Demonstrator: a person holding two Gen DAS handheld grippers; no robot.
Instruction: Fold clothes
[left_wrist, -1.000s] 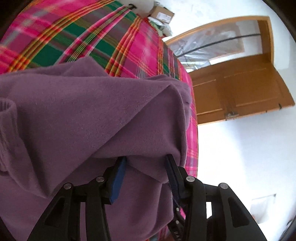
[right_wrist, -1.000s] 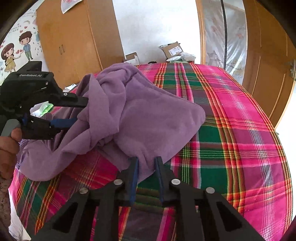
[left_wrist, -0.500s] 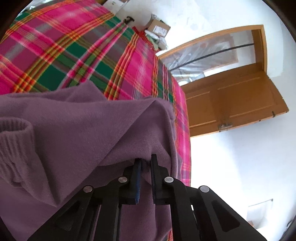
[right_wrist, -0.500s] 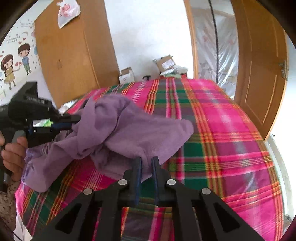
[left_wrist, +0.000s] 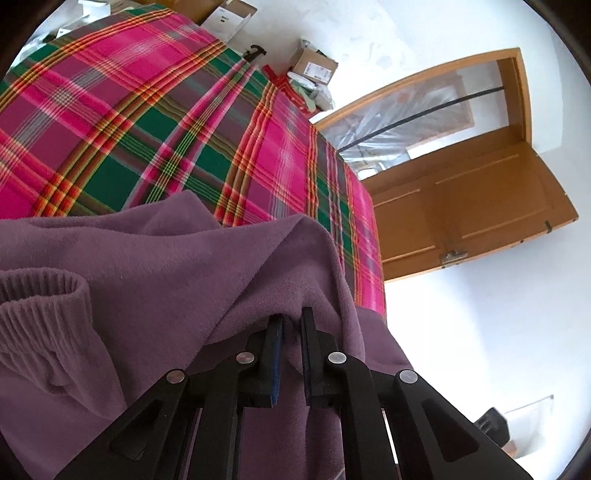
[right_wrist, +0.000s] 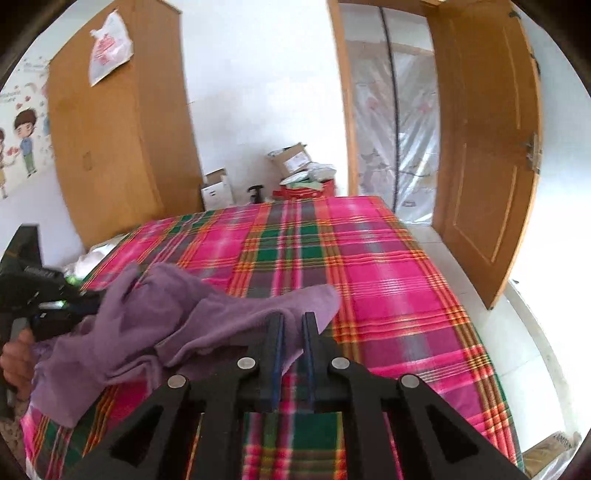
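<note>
Both grippers, left gripper (left_wrist: 291, 321) and right gripper (right_wrist: 293, 319), have black angular frames, silver screws and blue-edged pads.

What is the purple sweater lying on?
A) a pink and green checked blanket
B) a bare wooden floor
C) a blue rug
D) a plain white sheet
A: the purple sweater sits bunched on the pink and green checked blanket that covers the bed, while the left gripper and right gripper each pinch a part of it.
</note>
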